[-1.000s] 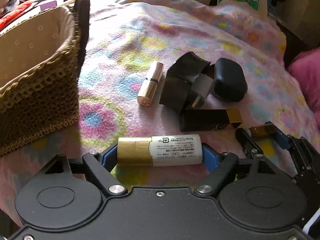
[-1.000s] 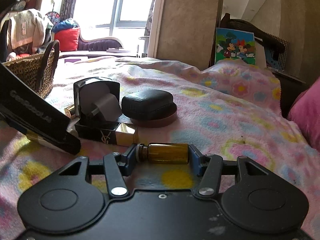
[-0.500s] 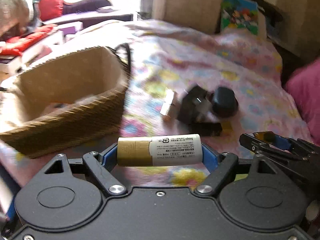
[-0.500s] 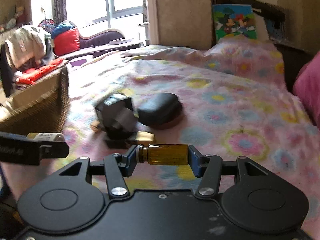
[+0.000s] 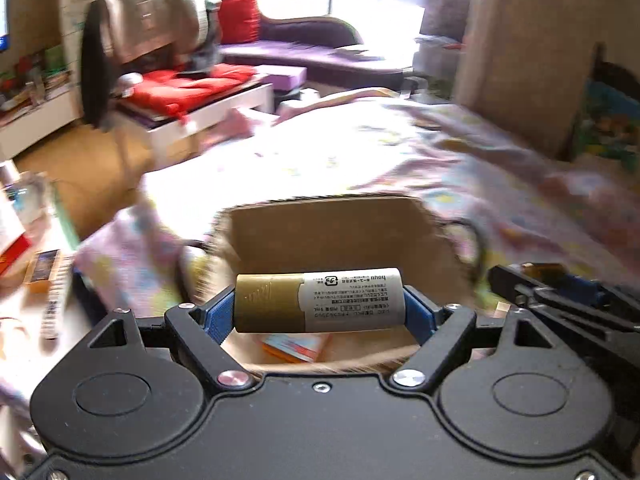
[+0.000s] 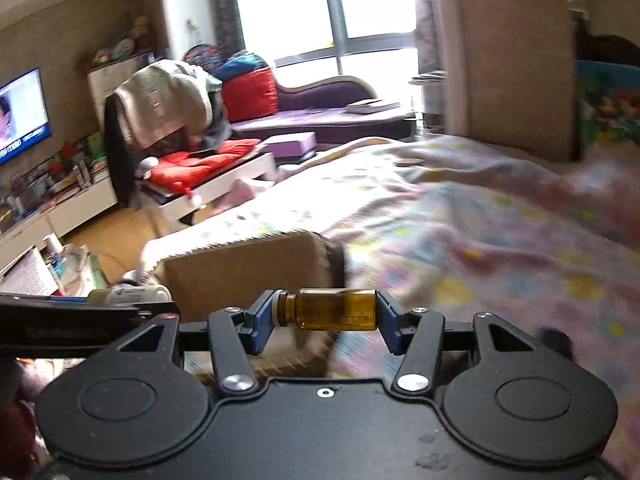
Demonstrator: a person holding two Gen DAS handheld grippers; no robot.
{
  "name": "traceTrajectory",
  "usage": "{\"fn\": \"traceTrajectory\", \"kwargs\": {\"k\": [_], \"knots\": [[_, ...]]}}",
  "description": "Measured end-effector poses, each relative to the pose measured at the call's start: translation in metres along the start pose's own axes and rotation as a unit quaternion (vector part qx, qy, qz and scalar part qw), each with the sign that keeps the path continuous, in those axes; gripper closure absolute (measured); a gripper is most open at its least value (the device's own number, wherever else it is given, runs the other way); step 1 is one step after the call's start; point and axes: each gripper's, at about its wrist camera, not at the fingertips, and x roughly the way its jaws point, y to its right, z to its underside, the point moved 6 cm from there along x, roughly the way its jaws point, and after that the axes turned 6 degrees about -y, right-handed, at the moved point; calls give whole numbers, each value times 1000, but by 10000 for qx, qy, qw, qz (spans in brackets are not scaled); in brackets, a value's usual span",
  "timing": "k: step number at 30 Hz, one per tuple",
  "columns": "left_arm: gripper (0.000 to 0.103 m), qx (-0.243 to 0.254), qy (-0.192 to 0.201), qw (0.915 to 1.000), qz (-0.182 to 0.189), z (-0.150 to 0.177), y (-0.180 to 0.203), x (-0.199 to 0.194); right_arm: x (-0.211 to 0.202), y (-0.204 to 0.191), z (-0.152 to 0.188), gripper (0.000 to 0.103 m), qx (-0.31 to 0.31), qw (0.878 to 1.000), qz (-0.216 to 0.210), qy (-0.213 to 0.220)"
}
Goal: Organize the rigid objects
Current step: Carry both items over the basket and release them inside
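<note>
Over the basket: both grippers hang above its open top, each carrying one item.
Left gripper [image 5: 319, 307]: blue pads pinch a gold-and-white tube [image 5: 318, 300] by its two ends, so the tube lies crosswise between the fingers.
Tube position: held in the air above the inside of the woven basket [image 5: 328, 232], not touching it.
Right gripper [image 6: 324, 314]: pads pressed onto the two ends of a small amber vial [image 6: 332, 309], which lies crosswise with its neck toward the left finger.
Vial position: in the air near the basket's right rim, just at the edge toward the open blanket.
Basket: sits on the flowered blanket [image 6: 480, 248] near the bed's left edge; a dark handle shows on its right side; its liner is plain tan.
Basket contents: an orange, flat, box-like item [image 5: 296, 347] on the bottom, partly hidden under the tube.
Sharpness: the surroundings are blurred, so finer details of the blanket and basket cannot be told.
</note>
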Motion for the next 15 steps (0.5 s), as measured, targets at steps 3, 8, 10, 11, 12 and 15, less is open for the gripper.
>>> {"fn": "traceTrajectory", "kwargs": {"k": [3,8,10,11,12,15], "knots": [[24,-185,-210,9993,-262,-10,-16,20,19,-21,-16,50,-135,9998,-97,-139],[23,-312,-443,9963,-673,-13,-32,42,49,-43,-30,44,-84,9991,-282,-301],[20,-328,-477,9958,-707,-10,-35,45,55,-43,-32,26,-7,9994,-166,-305],[18,-321,-488,9960,-679,-8,-35,45,56,-40,-32,25,37,9995,-130,-276],[15,-304,-466,9963,-660,-5,-35,44,60,-39,-35,25,60,9995,-121,-281],[15,-200,-418,9965,-699,4,-28,39,56,-30,-26,25,95,9994,-110,-301]]}}
